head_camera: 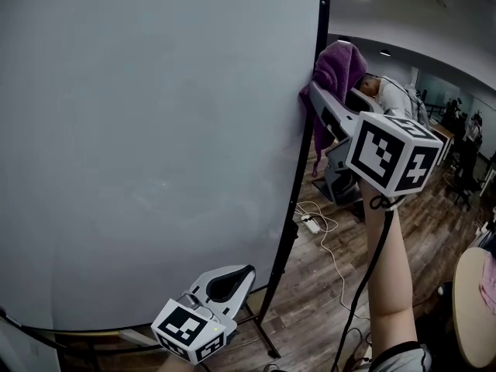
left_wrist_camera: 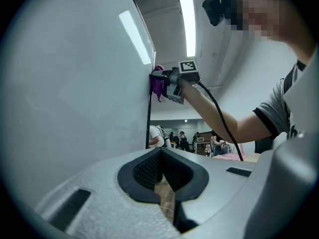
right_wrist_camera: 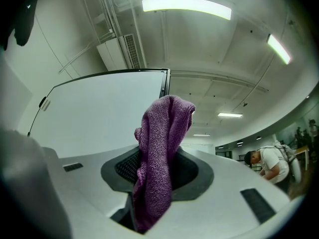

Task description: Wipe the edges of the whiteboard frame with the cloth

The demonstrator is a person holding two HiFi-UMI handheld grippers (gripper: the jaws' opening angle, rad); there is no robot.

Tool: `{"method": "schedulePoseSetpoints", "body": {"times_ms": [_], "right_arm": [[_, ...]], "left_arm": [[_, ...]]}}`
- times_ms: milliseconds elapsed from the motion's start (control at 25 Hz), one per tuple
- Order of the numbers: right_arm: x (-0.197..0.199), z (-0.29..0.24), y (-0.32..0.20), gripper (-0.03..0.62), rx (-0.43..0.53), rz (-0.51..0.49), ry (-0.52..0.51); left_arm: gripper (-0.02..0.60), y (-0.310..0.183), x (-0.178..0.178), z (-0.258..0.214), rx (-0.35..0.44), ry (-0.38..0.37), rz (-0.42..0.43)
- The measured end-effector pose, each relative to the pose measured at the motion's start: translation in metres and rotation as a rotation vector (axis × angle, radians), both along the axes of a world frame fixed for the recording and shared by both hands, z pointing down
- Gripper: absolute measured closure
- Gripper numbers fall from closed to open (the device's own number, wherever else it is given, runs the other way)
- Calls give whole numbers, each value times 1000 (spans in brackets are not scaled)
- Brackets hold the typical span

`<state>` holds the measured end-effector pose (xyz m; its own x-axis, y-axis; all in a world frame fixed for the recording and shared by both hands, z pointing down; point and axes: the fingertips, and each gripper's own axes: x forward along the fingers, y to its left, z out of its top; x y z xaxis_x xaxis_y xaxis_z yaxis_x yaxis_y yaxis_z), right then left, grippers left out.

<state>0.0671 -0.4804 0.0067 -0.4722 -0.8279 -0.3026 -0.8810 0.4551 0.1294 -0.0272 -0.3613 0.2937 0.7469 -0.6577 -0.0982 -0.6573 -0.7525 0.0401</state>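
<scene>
Office: right claw point(right_wrist_camera: 158, 159) grips purple cloth point(head_camera: 339, 64) against whiteboard frame point(head_camera: 298, 200); left claw point(left_wrist_camera: 159, 156) closed, empty.

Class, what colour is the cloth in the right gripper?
Purple terry cloth; best in right gripper view.

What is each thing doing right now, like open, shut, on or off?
Right gripper, shut on the purple cloth.
Left gripper, shut, holding nothing.
Purple cloth, bunched, against the whiteboard frame at its right edge.
Whiteboard, upright, blank.
Ceiling light, on.
</scene>
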Motion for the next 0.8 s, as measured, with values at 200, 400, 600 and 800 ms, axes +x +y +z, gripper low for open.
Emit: {"method": "schedulePoseSetpoints", "body": {"times_ms": [200, 400, 600, 800], "right_arm": [[-2, 9, 2, 456, -31, 10, 8], [-2, 42, -4, 457, -55, 22, 18], [-1, 53, -3, 457, -73, 29, 22], [-2, 74, -5, 457, -89, 40, 33]], "left_arm": [[565, 8, -3, -7, -5, 10, 13], [565, 8, -4, 12, -14, 33, 26], [565, 13, -8, 13, -7, 31, 16], [565, 16, -9, 23, -7, 33, 17]]}}
